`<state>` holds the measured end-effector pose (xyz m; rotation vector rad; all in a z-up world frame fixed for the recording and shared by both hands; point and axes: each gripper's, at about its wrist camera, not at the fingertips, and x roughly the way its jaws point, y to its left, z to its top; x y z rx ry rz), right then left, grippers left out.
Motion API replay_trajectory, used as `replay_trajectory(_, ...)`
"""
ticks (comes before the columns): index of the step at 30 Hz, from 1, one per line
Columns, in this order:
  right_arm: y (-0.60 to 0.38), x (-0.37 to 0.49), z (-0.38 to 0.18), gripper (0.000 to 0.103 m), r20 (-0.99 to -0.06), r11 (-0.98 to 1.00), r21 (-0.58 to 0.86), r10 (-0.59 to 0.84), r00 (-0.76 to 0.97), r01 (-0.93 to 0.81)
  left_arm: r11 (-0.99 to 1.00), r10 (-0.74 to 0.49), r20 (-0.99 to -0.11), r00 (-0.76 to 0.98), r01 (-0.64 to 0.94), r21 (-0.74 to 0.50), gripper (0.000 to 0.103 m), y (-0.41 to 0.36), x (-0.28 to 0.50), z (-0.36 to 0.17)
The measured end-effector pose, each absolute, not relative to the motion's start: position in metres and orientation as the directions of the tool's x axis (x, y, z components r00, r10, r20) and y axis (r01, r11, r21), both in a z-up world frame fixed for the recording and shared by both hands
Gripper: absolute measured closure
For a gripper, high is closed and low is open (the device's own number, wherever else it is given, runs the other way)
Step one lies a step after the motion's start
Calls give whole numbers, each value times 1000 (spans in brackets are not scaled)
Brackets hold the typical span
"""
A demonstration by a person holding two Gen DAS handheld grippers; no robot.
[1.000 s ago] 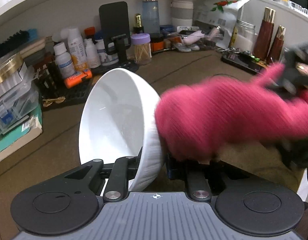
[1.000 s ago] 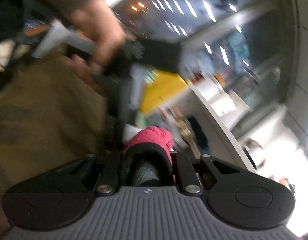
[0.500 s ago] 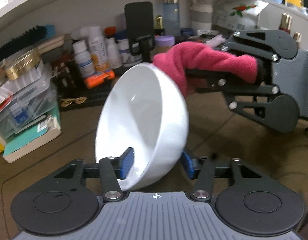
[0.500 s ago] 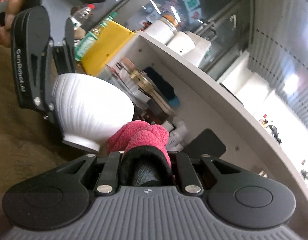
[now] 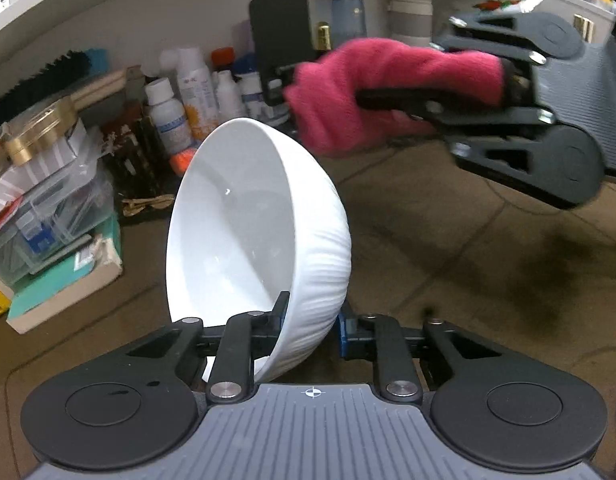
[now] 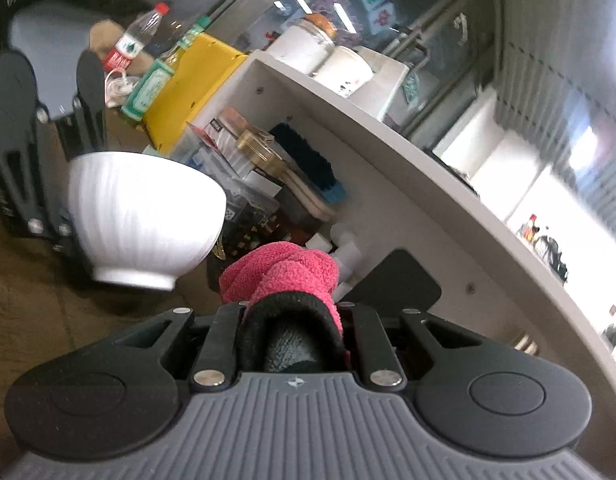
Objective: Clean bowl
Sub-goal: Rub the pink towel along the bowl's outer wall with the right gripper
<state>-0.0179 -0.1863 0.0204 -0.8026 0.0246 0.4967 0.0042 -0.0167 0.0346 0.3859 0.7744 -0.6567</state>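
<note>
Bowl [image 5: 260, 240] fills the lower centre of the left wrist view, white and ribbed, tipped on its side with its opening toward the left of the frame. The left gripper [image 5: 312, 322] has the bowl's wall between its fingers, one inside and one outside, and its jaws are closing on it. Above the bowl, at upper right, the right gripper [image 5: 372, 98] reaches in sideways, clamped on a pink cloth [image 5: 372, 92] that hangs apart from the rim. Bottles [image 5: 188, 96] and boxes crowd the shelf behind.

In the right wrist view, the bowl [image 6: 144, 216] sits at middle left with its foot downward in the frame, the left gripper [image 6: 74, 152] gripping its rim. The cloth [image 6: 284, 272] bulges from the right gripper [image 6: 294, 312] at lower centre, near the bowl but not touching.
</note>
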Motion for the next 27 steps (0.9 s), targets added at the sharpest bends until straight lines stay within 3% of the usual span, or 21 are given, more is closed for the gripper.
replay_trajectory(8, -174, -118, 23, 87, -252, 332, -792, 588, 769, -513, 726, -411, -748, 521, 683, 77, 81, -24, -14, 33)
replay_trajectory(13, -179, -159, 29, 87, -282, 275, -787, 636, 718, -552, 726, -418, -751, 511, 685, 61, 80, -24, -11, 33)
replay_trajectory(22, -171, -68, 45, 87, -296, 481, -691, 492, 819, -539, 748, -459, -735, 500, 664, -15, 84, -5, -4, 38)
replay_trajectory(27, -168, -20, 39, 87, -349, 530, -657, 416, 840, -536, 729, -467, -743, 479, 684, -17, 81, -6, -3, 38)
